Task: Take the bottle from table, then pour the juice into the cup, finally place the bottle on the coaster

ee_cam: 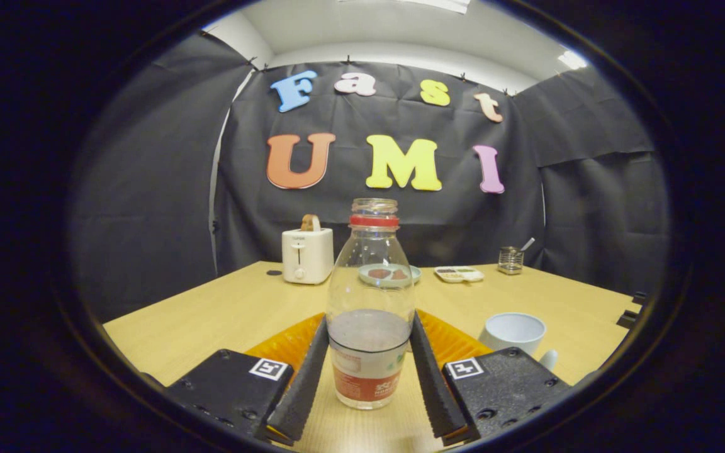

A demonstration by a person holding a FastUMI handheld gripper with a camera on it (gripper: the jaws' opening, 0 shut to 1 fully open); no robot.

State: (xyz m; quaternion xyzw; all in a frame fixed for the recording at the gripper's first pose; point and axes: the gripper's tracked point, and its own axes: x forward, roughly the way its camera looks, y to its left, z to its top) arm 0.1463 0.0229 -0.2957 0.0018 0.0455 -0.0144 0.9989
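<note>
A clear plastic bottle (370, 296) stands upright between my fingers, uncapped, with a red neck ring, a red-and-white label and a little liquid low inside. My gripper (369, 321) is shut on the bottle, one fingertip against each side at mid-height. The bottle's base shows against bare wood. I cannot tell whether it rests on the table or hangs just above it. An orange coaster (457, 343) lies just beyond the fingers, behind the bottle and partly hidden by it. A white cup (513, 332) stands to the right of the coaster.
The light wooden table (211, 314) stretches ahead. At its far side stand a white toaster (307, 255), a plate (416, 274), a small tray (459, 274) and a glass jar with a spoon (510, 260).
</note>
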